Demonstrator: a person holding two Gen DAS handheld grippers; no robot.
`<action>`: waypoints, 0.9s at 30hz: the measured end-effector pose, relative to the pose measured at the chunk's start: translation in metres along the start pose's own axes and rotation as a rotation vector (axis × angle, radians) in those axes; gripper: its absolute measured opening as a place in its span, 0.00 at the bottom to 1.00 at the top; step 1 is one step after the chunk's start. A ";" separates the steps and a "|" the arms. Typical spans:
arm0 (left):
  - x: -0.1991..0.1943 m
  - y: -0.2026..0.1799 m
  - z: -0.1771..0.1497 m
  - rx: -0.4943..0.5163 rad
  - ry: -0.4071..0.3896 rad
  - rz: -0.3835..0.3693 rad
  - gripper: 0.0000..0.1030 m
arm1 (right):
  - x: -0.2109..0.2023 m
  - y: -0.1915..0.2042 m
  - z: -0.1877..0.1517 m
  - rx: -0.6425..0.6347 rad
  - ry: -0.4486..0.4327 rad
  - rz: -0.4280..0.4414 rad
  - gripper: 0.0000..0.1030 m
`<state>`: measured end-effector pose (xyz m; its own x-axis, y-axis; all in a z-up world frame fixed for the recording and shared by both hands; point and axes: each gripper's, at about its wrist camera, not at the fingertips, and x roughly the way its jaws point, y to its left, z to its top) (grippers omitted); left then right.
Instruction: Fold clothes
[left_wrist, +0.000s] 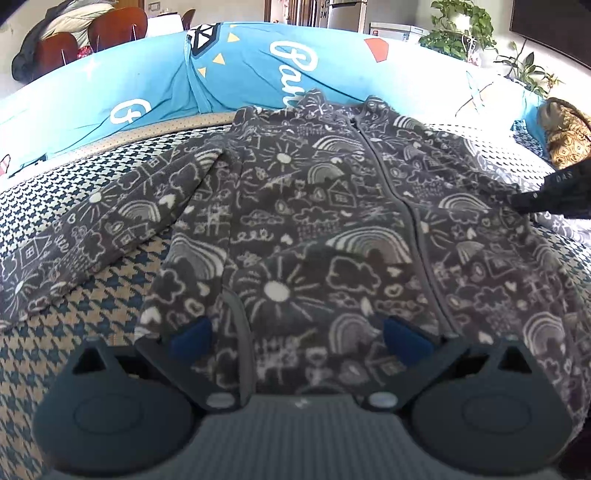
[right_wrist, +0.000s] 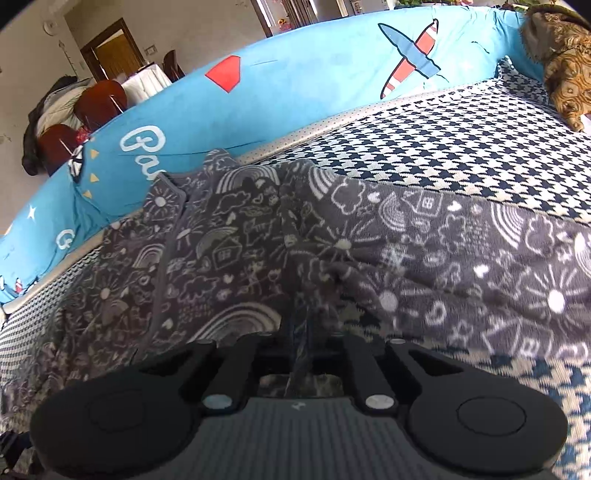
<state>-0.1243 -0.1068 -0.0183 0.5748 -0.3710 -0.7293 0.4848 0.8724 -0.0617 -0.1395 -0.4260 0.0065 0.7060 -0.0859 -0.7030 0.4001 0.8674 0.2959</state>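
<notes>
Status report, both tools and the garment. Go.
Left tool open over grey jacket. Right tool shut on jacket fabric by the sleeve. Nothing in the way.

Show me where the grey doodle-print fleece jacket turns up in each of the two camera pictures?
Left wrist view: the grey fleece jacket fills the centre, spread flat, zipper running up right of the middle.
Right wrist view: the same jacket covers the centre and left, one sleeve stretching off right.
Shared landmark: the red shape on the blue printed cover behind it.
</notes>
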 end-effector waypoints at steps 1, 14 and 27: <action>-0.002 -0.002 -0.001 0.004 -0.002 -0.002 1.00 | -0.005 0.001 -0.004 -0.001 -0.002 0.005 0.09; -0.013 -0.017 -0.015 0.017 -0.018 0.021 1.00 | -0.048 0.013 -0.062 -0.005 0.028 0.069 0.15; -0.018 -0.007 -0.032 -0.017 0.025 0.043 1.00 | -0.057 0.002 -0.089 -0.007 0.043 -0.104 0.02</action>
<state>-0.1592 -0.0959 -0.0267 0.5784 -0.3256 -0.7480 0.4486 0.8928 -0.0417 -0.2306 -0.3757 -0.0103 0.6349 -0.1548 -0.7569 0.4661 0.8581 0.2155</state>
